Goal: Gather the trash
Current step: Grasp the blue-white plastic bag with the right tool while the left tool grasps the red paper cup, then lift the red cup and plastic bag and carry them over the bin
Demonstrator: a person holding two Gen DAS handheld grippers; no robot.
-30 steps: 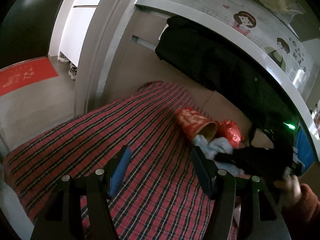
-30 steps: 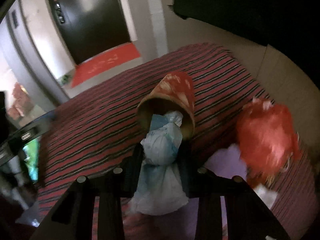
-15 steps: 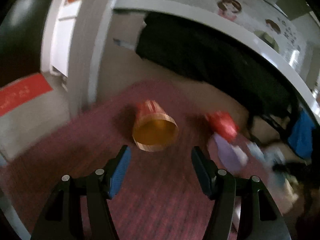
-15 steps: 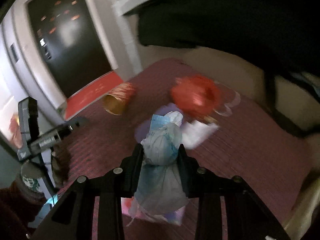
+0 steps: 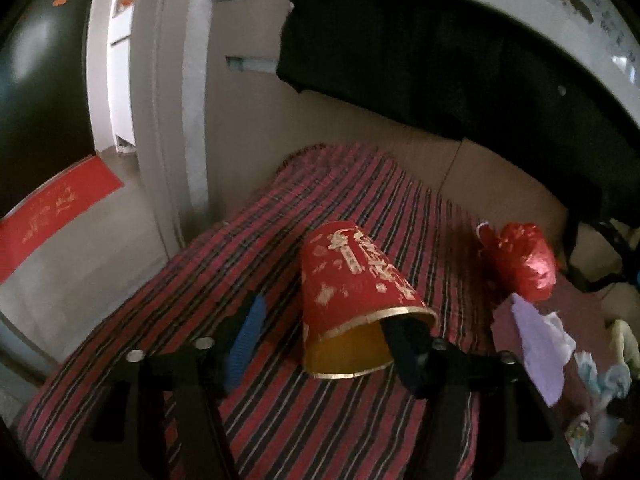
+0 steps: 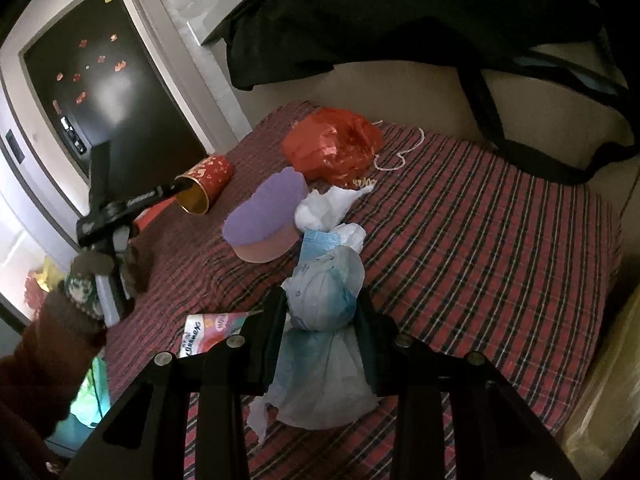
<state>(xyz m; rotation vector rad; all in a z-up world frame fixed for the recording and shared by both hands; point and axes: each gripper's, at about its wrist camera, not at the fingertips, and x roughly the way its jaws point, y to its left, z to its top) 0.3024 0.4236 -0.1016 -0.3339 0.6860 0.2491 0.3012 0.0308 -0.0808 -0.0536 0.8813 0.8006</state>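
Note:
A red paper cup with gold print lies on its side on the plaid bed cover, its mouth towards me. My left gripper is closing on it. The right finger is inside the mouth and the blue-padded left finger is still clear of the cup's outer wall. In the right wrist view my right gripper is shut on a knotted pale blue-and-white plastic bag, held above the cover. The cup lies far to the left there.
A crumpled red plastic bag, a purple heart-shaped box, white tissue and a colourful wrapper lie on the cover. A black coat hangs over the back edge. A person's brown sleeve is at the left.
My left gripper has moved up to the red cup, one finger now in its mouth, and its jaws have narrowed. My right gripper has drawn back from the cup with the bag still in it.

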